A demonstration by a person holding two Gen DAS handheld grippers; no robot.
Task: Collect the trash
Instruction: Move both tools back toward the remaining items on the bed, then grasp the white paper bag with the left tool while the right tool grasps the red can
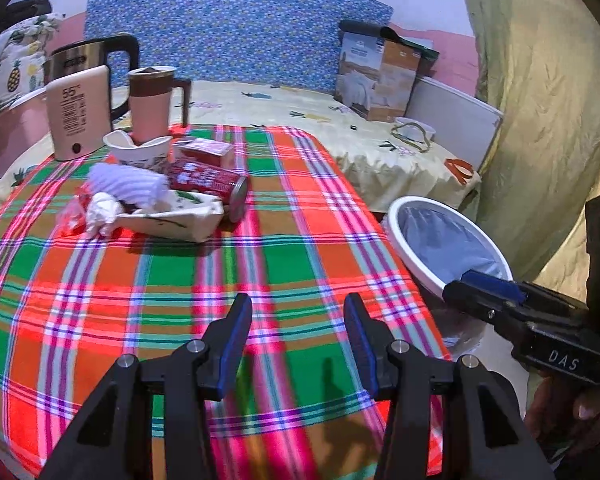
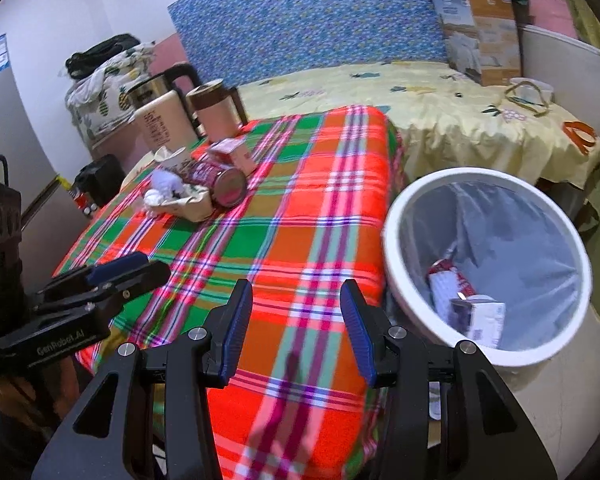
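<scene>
Plaid cloth [image 1: 228, 280] in red, green and orange fills the left wrist view beneath the left gripper [image 1: 298, 308], whose blue-padded fingers [image 1: 236, 332] stand wide apart with nothing between them. Well ahead of the fingertips and off to their left lies the trash: a red can [image 1: 212, 186] on its side, a white tray [image 1: 180, 216] holding crumpled tissue [image 1: 128, 188], a paper cup [image 1: 140, 152] and a small red carton [image 1: 206, 150]. Beyond these stand a kettle [image 1: 96, 56] and a pink mug [image 1: 152, 100]. To the right of the fingers, off the cloth's edge, sits a white bin [image 1: 416, 248], with the right gripper [image 1: 472, 284] hanging over its near rim.

From the right wrist view, the right gripper [image 2: 296, 300] hovers over the cloth's near right corner, its fingers [image 2: 358, 328] also spread and empty. The bin [image 2: 396, 264] is just right of the fingertips; inside its liner lie a red-and-white wrapper [image 2: 446, 280] and a small box [image 2: 480, 316]. The can [image 2: 224, 184] and tray [image 2: 192, 204] lie far ahead-left. The left gripper [image 2: 148, 270] shows at the left.
</scene>
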